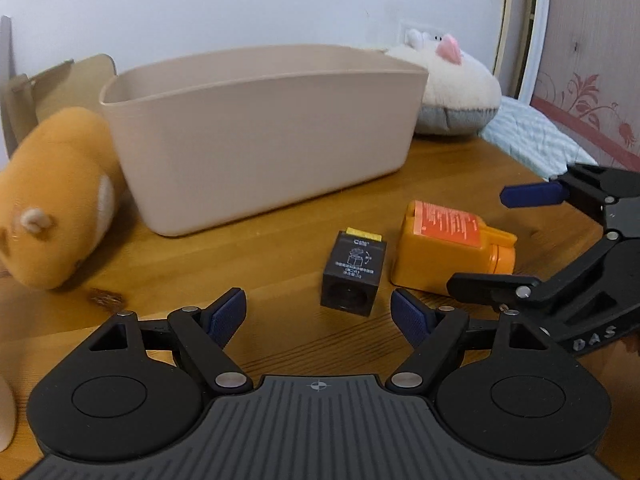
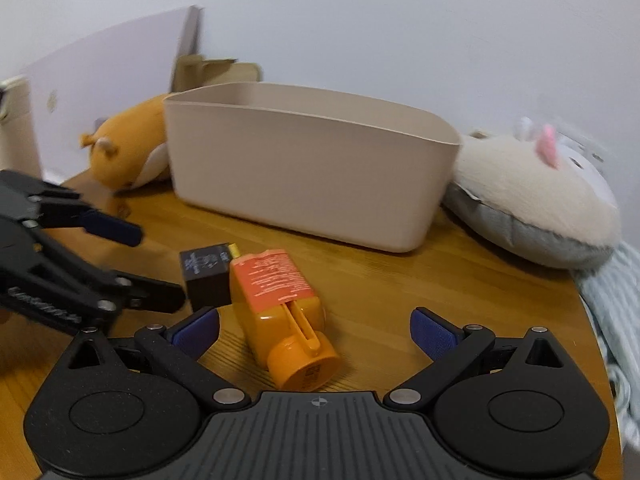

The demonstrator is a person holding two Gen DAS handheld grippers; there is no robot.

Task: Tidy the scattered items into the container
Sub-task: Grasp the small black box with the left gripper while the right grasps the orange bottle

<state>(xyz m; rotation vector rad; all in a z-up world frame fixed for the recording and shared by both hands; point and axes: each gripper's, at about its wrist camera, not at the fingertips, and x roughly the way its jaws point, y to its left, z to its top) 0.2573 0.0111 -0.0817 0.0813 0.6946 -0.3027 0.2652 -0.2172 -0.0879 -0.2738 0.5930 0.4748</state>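
A beige plastic container (image 1: 260, 136) stands on the wooden table (image 1: 280, 248); it also shows in the right wrist view (image 2: 312, 168). A small black cube box (image 1: 352, 280) and an orange bottle (image 1: 448, 248) lie in front of it, side by side. My left gripper (image 1: 320, 320) is open and empty, just short of the black box. My right gripper (image 2: 316, 334) is open and empty, with the orange bottle (image 2: 284, 312) lying between its fingers and the black box (image 2: 208, 280) to the left. Each gripper shows in the other's view, open.
An orange plush hamster (image 1: 56, 196) lies left of the container. A white and grey plush (image 1: 452, 92) lies at its right. Cardboard (image 1: 60, 84) stands behind. A pale blue cloth (image 1: 536, 136) lies past the table's right edge.
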